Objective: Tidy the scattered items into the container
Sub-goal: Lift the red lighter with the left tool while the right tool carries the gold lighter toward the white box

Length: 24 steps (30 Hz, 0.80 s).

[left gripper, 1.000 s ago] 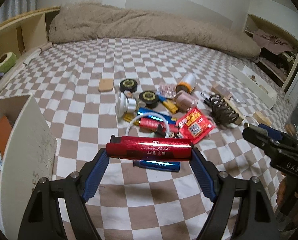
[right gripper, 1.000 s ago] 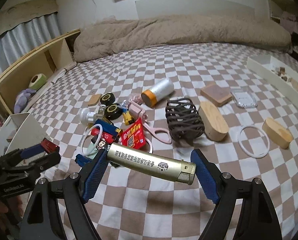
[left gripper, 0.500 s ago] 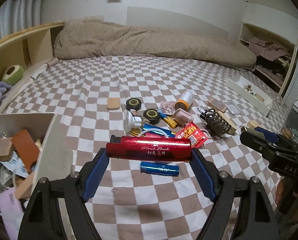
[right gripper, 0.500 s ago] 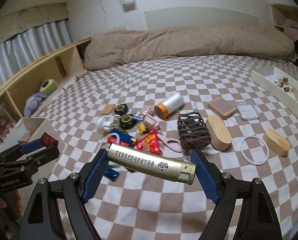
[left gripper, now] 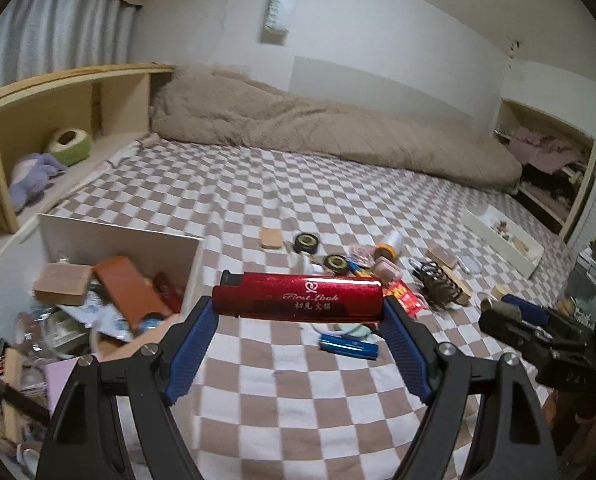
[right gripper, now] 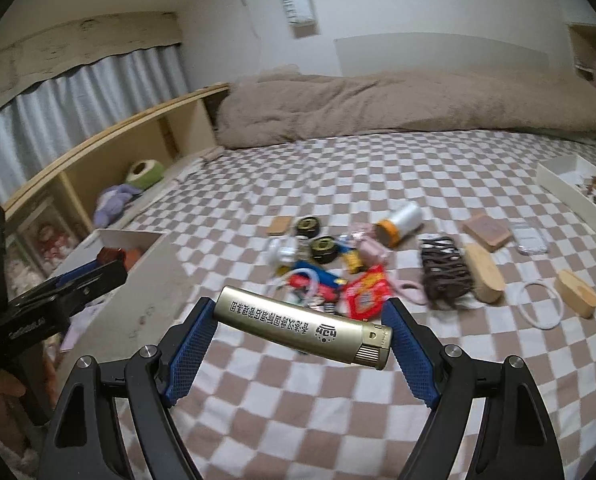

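My left gripper (left gripper: 298,312) is shut on a red lighter (left gripper: 298,298), held crosswise above the checkered bed, just right of the white container (left gripper: 118,236) that holds several items. My right gripper (right gripper: 302,334) is shut on a gold lighter (right gripper: 304,328), held tilted above the bed. The scattered pile (right gripper: 338,264) lies beyond it: black tape rolls, a white bottle with an orange cap (right gripper: 400,222), a red packet (right gripper: 368,292), a dark hair claw (right gripper: 444,272). A blue lighter (left gripper: 348,346) lies on the bed under my left gripper. The container shows at the left in the right wrist view (right gripper: 134,236).
Wooden blocks (right gripper: 484,272), a white ring (right gripper: 540,308) and a clear case (right gripper: 532,240) lie right of the pile. A long white tray (right gripper: 570,196) sits at the far right. A beige duvet (left gripper: 318,136) lies at the back. A wooden shelf (left gripper: 38,128) runs along the left.
Both grippers have risen and moved left with their lighters. The container's inside has come into the left wrist view, and the pile looks smaller and farther away.
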### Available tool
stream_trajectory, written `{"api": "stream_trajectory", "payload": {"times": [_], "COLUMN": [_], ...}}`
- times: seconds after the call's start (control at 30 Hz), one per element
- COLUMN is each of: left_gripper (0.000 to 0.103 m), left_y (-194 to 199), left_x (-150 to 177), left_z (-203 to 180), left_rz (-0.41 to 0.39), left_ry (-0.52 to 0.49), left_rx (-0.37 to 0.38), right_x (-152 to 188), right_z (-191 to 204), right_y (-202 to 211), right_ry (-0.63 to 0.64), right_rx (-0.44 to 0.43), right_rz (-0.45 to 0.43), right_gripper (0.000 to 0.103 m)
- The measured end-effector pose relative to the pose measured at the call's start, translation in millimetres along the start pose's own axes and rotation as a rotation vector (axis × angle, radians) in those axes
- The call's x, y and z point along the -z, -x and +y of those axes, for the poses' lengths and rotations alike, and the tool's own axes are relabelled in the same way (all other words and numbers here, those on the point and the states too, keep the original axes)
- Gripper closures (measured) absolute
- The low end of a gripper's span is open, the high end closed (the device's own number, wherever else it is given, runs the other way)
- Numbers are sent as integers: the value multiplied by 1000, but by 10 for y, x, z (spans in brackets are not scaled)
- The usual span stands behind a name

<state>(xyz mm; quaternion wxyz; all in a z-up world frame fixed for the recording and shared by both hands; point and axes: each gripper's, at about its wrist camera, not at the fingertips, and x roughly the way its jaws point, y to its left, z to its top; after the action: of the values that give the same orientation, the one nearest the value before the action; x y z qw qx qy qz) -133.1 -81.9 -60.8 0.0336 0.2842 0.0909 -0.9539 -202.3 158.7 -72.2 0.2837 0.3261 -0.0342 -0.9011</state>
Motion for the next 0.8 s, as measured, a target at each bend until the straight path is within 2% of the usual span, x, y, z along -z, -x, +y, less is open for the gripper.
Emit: {"api": "stream_trajectory", "payload": {"times": [0.23,0.63,0.8], "left_gripper": [21,21,21], "left_y": [219,434,515], "left_x": [33,-35,-52], "left_z": [328,903,1217], "left_rz": [-18,8,17], "left_ry": [50,20,57], "left_rx": [-6,-112,-138], "right_x": [14,-46,-95], "right_z": [456,1049,1310], "right_y": [-12,-90,-124], "right_ry": [82,124,155], "right_rx": [-45,-137,-163], "right_rz": [-5,-19,-25], "right_gripper": [19,19,19]}}
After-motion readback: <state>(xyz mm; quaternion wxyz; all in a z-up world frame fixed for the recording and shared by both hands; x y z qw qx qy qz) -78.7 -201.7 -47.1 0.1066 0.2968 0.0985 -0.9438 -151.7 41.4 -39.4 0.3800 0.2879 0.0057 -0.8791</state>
